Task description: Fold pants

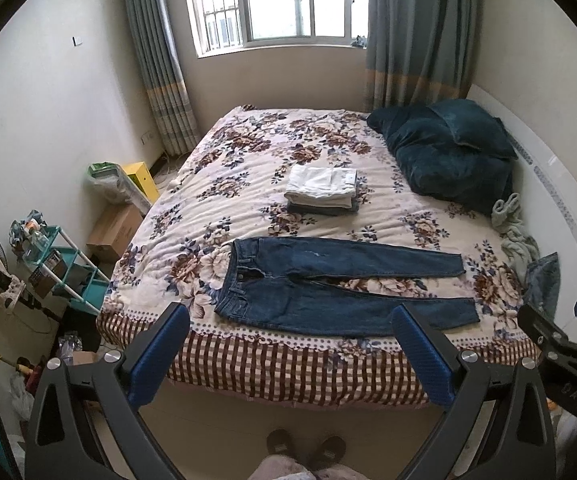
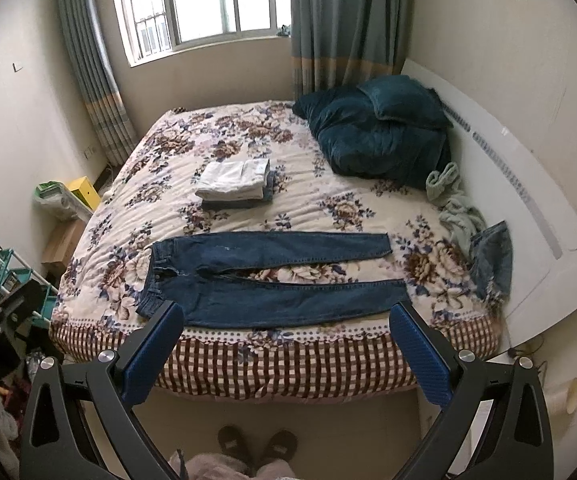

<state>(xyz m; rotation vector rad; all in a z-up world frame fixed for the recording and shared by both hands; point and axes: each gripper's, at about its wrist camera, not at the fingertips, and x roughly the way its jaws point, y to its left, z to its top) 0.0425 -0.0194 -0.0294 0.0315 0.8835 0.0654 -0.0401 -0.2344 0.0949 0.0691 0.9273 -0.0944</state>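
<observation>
Denim jeans lie flat near the bed's front edge, unfolded. Left gripper and right gripper hang wide, empty. Thin one-layer pinches could slip; dragging could pull the jeans off the bed.

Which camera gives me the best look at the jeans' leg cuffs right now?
The right wrist view: both cuffs of the jeans lie in open sight, clear of the right hand-held gripper. In the left wrist view the near cuff sits just behind a finger of the left hand-held gripper; the far cuff shows.
</observation>
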